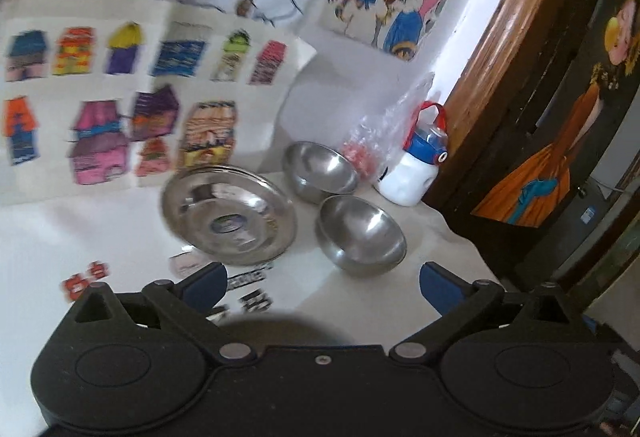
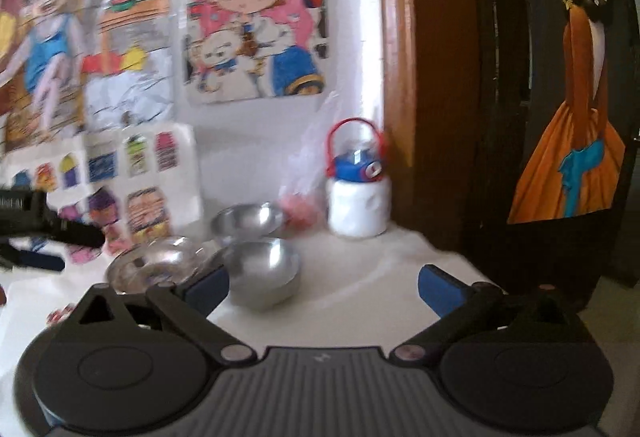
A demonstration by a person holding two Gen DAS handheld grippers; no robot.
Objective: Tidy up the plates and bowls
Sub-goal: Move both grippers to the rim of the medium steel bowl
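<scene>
Seemingly little is sorted: 2 bowls, near [image 1: 362, 235] and far [image 1: 320, 167], sit unstacked right of centre beside the plate [image 1: 228, 213]; left claw [image 1: 322, 283] and right claw [image 2: 323, 285] gape empty.

Probably a home: children's coloured drawings [image 2: 256, 21] on the wall

White bottle [image 1: 412, 173] beside plastic bag [image 1: 384, 133]; coloured drawings [image 1: 120, 97] on wall
</scene>
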